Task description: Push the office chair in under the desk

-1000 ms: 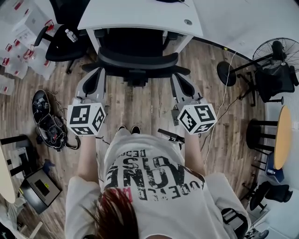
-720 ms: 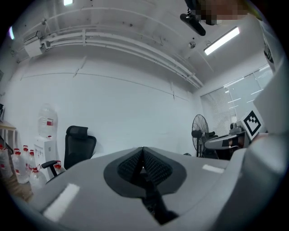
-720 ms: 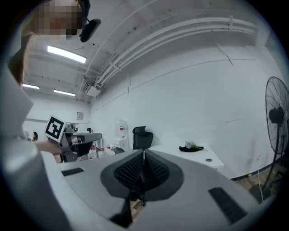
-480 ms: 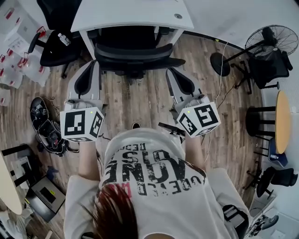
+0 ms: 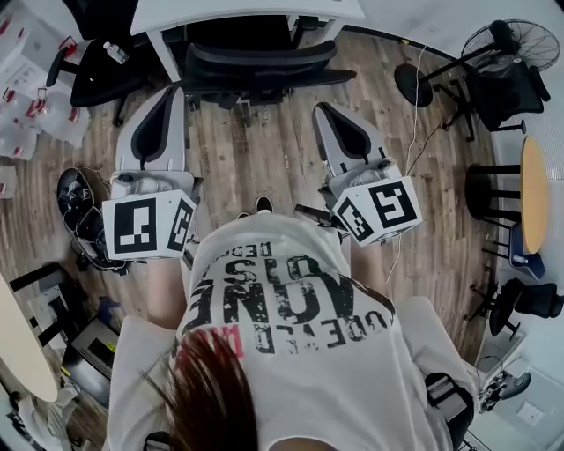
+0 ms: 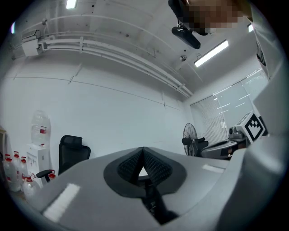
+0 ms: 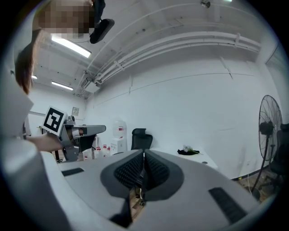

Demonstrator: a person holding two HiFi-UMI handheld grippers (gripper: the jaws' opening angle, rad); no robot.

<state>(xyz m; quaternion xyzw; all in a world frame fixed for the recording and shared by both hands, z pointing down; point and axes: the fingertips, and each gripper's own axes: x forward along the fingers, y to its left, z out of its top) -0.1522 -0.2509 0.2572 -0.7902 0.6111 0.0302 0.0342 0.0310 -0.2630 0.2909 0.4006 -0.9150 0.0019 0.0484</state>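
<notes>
Placement of the black mesh-backed office chair [image 5: 256, 63]: top centre of the head view, seat run in beneath the white flat-topped counter [image 5: 247, 11], curved backrest and armrests showing just outside its front edge. Only the head view shows this chair. Both gripper views look higher, across the room at white wall and ceiling.

The left gripper [image 5: 173, 92] and the right gripper [image 5: 322, 108] point up-frame toward the chair. The left tip is close beside its left side, but contact cannot be told. The right tip stands apart.

Left gripper view: ribbed pads pressed together, nothing between. Right gripper view: the same.

The black pedestal fan [image 5: 520, 40] appears in all three views.
</notes>
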